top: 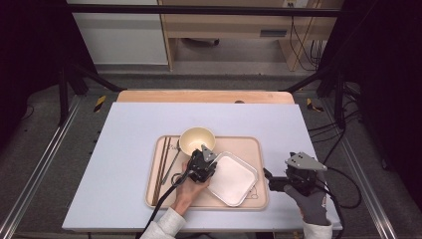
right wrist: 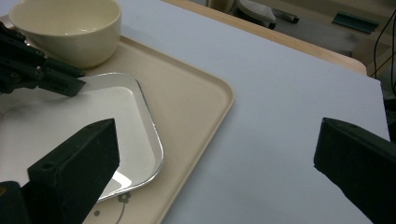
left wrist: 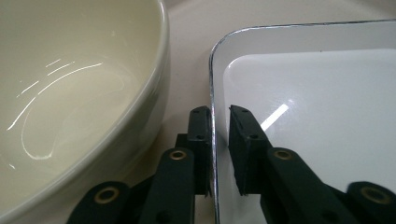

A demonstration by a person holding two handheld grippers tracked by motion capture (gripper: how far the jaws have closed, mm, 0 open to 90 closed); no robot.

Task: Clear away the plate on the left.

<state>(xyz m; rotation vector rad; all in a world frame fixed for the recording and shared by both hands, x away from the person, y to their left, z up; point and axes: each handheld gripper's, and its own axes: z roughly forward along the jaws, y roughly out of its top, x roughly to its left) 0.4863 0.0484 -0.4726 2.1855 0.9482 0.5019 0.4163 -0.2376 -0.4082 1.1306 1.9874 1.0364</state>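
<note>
White plate (left wrist: 317, 116) rim between left gripper (left wrist: 219, 126) jaws (straddled), bowl (left wrist: 70, 93) beside

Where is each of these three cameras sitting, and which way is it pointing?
High view: fixed above the person's side, looking forward and down on the table; forearms, both hands, the left gripper and the right gripper show.
Left gripper view: rides the left gripper, looking along its black jaws, which straddle the rim of the white plate beside the cream bowl.
Right gripper view: rides the right gripper, its jaws wide apart, looking across the beige tray.
Shared: the bowl and plate show in both gripper views.
</note>
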